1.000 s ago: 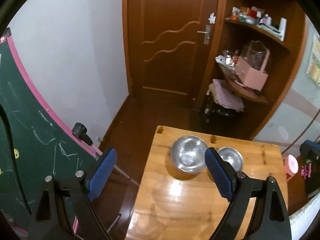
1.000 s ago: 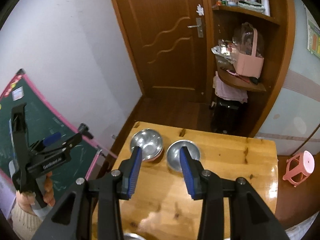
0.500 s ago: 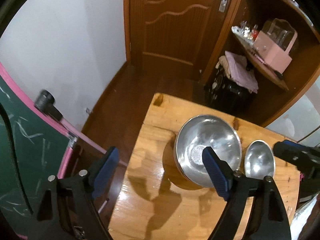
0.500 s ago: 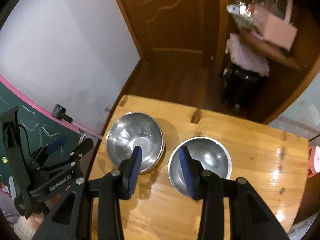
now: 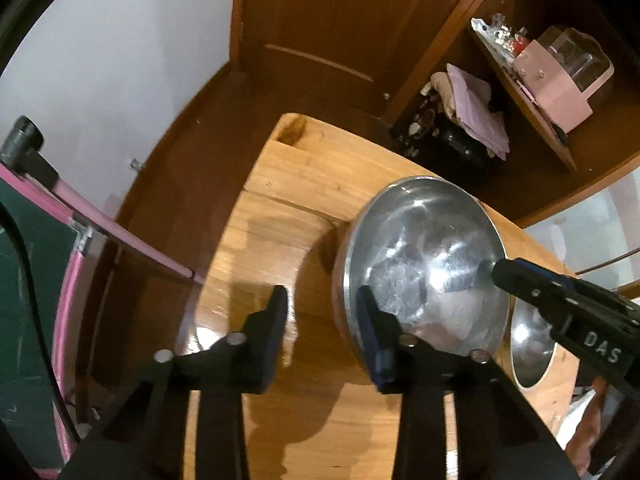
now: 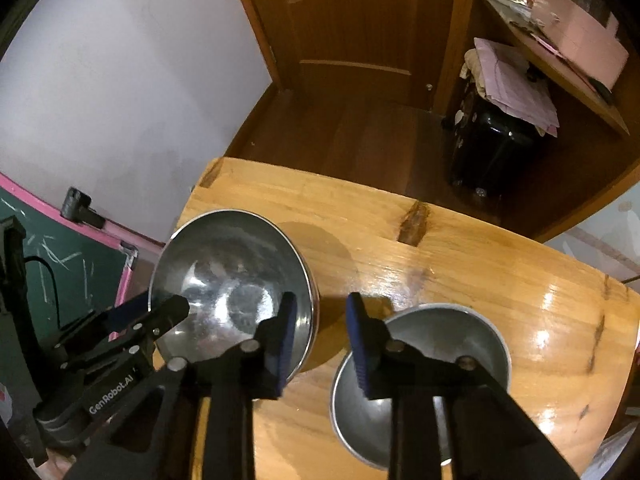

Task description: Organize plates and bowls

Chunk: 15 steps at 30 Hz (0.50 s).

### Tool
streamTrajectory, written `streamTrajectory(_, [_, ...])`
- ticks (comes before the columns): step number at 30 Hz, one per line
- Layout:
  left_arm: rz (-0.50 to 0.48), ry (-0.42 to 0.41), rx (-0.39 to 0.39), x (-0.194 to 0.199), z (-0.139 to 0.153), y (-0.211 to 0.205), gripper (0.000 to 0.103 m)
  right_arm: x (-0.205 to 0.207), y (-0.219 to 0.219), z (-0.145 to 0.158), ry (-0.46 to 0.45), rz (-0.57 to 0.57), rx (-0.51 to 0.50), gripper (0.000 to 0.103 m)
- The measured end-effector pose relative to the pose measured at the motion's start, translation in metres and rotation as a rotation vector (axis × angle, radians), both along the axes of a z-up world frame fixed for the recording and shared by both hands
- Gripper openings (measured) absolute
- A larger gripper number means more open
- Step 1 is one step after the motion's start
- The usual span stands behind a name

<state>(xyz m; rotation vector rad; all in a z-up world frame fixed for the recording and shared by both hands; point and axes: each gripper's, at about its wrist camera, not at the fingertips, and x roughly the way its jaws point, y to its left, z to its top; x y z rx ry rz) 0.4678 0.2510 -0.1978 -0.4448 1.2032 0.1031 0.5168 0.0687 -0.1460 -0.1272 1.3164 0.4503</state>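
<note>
Steel big bowl (image 5: 424, 264) and small bowl (image 6: 420, 364) sit mouth-up on tabletop (image 6: 460, 248); left gripper (image 5: 322, 320) closing over big bowl's rim, right gripper (image 6: 320, 328) closing over small bowl's rim

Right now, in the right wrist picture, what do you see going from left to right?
Green chalkboard → left gripper → big steel bowl → right gripper → small steel bowl, all but the chalkboard over the wooden table.
</note>
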Motion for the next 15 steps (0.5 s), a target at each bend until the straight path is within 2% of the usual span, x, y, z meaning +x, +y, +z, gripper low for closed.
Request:
streamTrajectory(1, [0.000,0.001,-0.016,0.000,0.000,0.000,0.017,-0.001,0.001,-0.001,0.006,0.003,0.000,0.019])
streamTrajectory(3, [-0.005,0.011,-0.039,0.001,-0.001,-0.002,0.010,-0.002,0.004,-0.004,0.021,0.016,0.009,0.010])
streamTrajectory(4, [-0.005,0.015,-0.028,0.002,-0.001,-0.004,0.010,-0.002,0.005,-0.005,0.027,0.020,0.006,0.007])
streamTrajectory(8, [-0.005,0.027,0.013,-0.001,0.006,-0.010,0.009,-0.009,0.005,-0.001,0.009,0.015,0.004,0.006])
streamTrajectory(15, [-0.009,-0.016,-0.013,-0.022,0.048,-0.008,0.008,-0.030,-0.011,0.032,0.003,-0.010,0.058,0.007])
